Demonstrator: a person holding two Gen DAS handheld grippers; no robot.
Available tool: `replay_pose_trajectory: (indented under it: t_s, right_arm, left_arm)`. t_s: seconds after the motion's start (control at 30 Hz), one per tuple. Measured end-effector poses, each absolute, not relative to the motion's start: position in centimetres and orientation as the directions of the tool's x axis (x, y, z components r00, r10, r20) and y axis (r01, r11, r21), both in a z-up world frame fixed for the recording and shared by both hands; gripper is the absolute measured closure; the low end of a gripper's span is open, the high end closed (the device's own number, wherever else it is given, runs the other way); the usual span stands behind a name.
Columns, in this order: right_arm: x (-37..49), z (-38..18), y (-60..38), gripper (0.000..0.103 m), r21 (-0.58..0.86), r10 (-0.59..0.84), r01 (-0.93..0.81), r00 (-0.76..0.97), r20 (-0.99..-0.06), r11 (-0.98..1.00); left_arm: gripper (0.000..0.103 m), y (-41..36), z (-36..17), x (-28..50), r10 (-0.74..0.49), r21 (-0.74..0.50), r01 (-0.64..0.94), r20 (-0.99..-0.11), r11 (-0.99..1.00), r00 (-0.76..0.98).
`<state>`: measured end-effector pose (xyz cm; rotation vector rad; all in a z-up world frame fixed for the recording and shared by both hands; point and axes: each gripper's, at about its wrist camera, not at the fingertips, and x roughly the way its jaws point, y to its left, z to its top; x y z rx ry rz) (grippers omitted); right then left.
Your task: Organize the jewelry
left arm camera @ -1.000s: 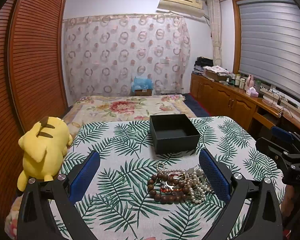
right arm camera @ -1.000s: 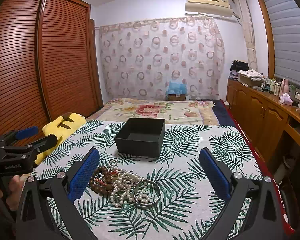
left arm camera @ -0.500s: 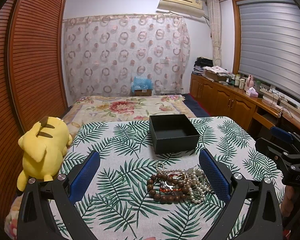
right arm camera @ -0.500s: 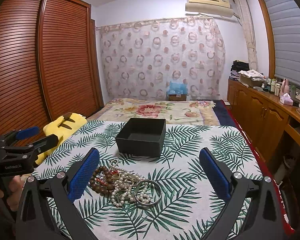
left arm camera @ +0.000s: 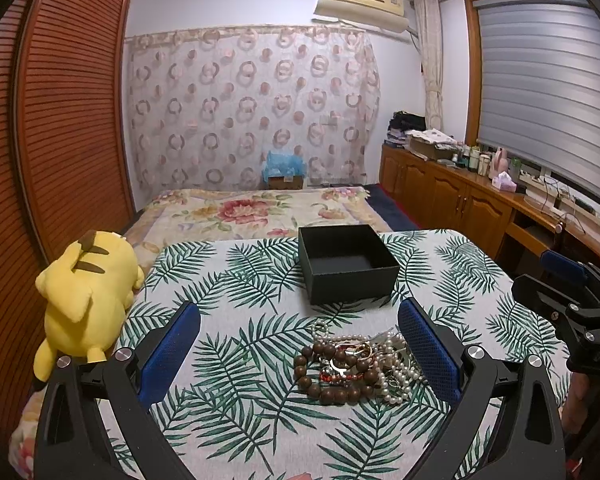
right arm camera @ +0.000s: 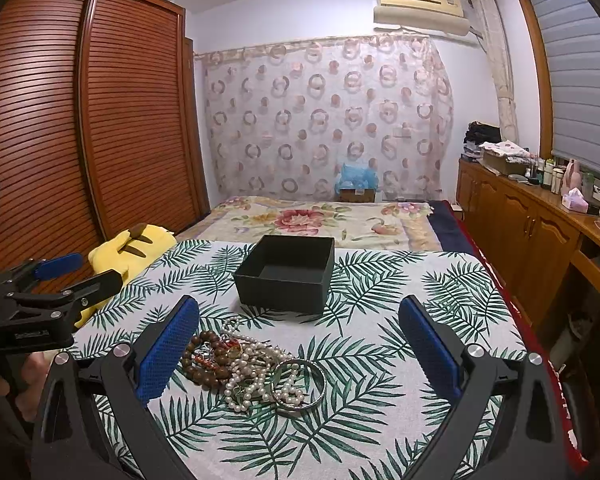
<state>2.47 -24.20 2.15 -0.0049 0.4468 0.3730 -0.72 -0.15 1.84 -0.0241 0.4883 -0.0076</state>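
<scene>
Jaws on both sides are spread wide apart right now and neither one is holding a thing. The left gripper [left arm camera: 298,354] hangs just above the bench [left arm camera: 228,364], which has a palm-leaf print cloth over it, and the jewelry pile [left arm camera: 354,364] sits between its blue pads, much closer to the right-hand pad [left arm camera: 428,350] than the other one. From the right gripper [right arm camera: 298,354] it's mirrored: the pile [right arm camera: 248,368] lies beside the left-hand pad [right arm camera: 168,350], with plenty of bare cloth toward the other finger.

The pile itself is a tangle: a brown wooden bead bracelet [left arm camera: 328,376] on the side facing the plush, strands of white pearls [right arm camera: 244,388] heaped over the middle, some small red beads and a bit of gold mixed in, and a silver bangle [right arm camera: 300,384] lying flat at the edge, partly under the pearls. Can't sort out exactly how many pieces are knotted in there.

Just behind the pile, but not touching it, is an open black box [left arm camera: 346,262] with nothing visible inside. A yellow plush toy [left arm camera: 86,296] lies face down at the bench's left edge. Each gripper shows up at the side of the other's view, with a bit of a hand [right arm camera: 4,384] on the handle.
</scene>
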Motion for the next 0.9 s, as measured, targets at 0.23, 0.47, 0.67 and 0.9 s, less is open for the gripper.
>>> replay_pose_trajectory:
  t_s: [0.23, 0.47, 0.67, 0.9]
  right_arm:
    - [2.6, 1.0, -23.8, 0.002, 0.072, 0.351, -0.358, 0.825, -0.443, 0.931]
    - [3.9, -1.3, -23.9, 0.002, 0.041, 0.331, -0.356, 0.814, -0.477, 0.934]
    - [5.8, -3.9, -23.8, 0.002, -0.002, 0.314, -0.376, 0.776, -0.547, 0.927]
    - [6.8, -6.5, -24.0, 0.002, -0.028, 0.318, -0.418, 0.731, -0.603, 0.908]
  left_arm:
    - [0.007, 0.1, 0.7, -0.4, -0.016, -0.028, 0.003, -0.49, 1.0, 0.872]
    - [0.007, 1.0, -1.4, 1.0, -0.013, -0.026, -0.002, -0.554, 1.0, 0.832]
    - [0.007, 1.9, -3.7, 2.4, -0.007, 0.005, 0.013, -0.641, 1.0, 0.768]
    - [0.007, 2.7, -5.6, 3.0, -0.02, 0.023, 0.05, -0.688, 0.998, 0.726]
